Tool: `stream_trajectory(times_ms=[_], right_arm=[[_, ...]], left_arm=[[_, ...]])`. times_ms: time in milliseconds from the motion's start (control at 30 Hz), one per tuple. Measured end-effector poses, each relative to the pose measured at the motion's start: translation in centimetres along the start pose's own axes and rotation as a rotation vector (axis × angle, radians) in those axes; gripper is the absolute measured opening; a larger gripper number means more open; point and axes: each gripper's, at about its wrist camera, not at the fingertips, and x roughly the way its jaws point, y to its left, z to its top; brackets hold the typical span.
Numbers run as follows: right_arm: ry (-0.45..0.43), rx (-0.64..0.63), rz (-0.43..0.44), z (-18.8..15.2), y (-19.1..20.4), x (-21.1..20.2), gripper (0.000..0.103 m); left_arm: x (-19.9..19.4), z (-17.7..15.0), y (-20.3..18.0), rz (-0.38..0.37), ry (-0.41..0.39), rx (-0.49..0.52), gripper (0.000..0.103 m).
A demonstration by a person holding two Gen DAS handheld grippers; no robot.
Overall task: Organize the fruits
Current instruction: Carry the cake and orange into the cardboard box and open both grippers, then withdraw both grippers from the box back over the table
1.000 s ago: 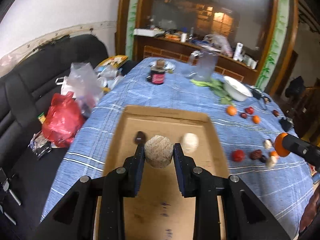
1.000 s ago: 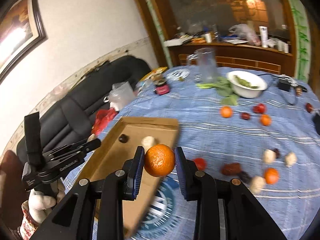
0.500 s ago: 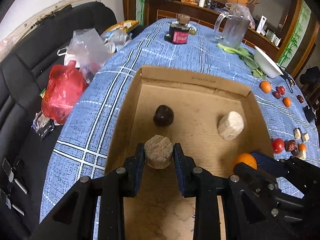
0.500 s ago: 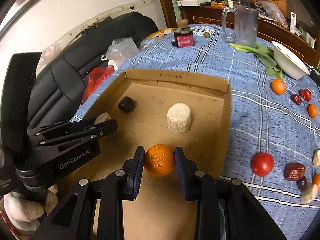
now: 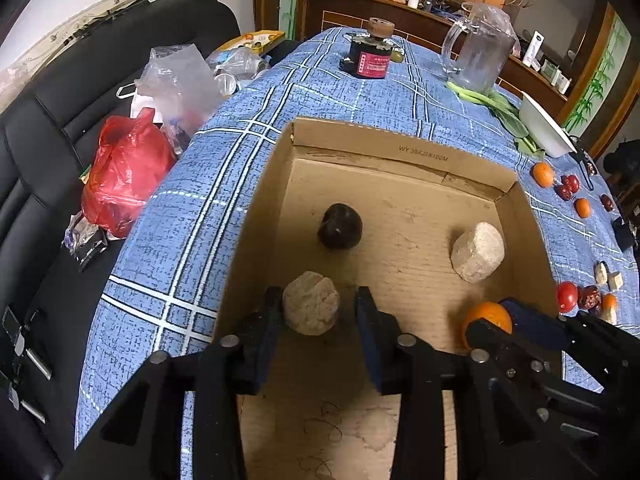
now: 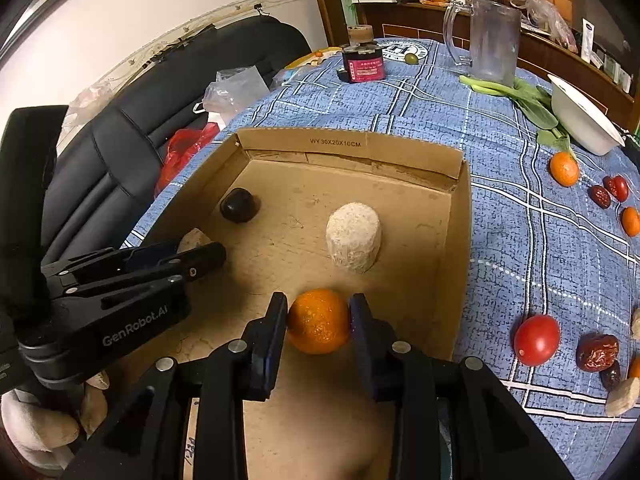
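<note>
Near the box's left wall the pale lump is being released on the floor by the left gripper's opening jaws, which are best lifted straight up, while the orange, clenched in the right gripper by the right wall, is best freed only once seated.

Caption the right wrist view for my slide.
Right claw shut on an orange low inside the cardboard box; left claw opening beside it.
</note>
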Motion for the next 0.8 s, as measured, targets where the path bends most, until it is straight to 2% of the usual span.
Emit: stream_trajectory(times_ms=[133,233,433,567,800], right_arm=[[-0.026,-0.001,-0.008,0.0,0.1,-0.8,0.037],[-0.057,0.001,0.0,0.1,0.1,-2.0,0.037],[-0.117,0.012,0.001,-0.6,-0.3,-5.0,0.041],[-0.156,0.041,0.002,-2.2,-1.1,-7.3,0.047],[-0.246,0.108,-0.035,-6.7,-3.2,-11.8,0.051]], left_arm=[[-1.2,0.0,0.9,-0.041,-0.016,-0.042,0.041],[-3.0,-0.2,1.3,-0.051,-0.06,-0.062,0.043],[-7.2,-1.5,1.4,-0.061,-0.162,-0.089,0.065],[-9.5,-3.2,0.0,-0.018,-0.216,-0.072,0.078],[-12.6,-7.4,-3.0,0.006,-0.299,-0.047,0.079]])
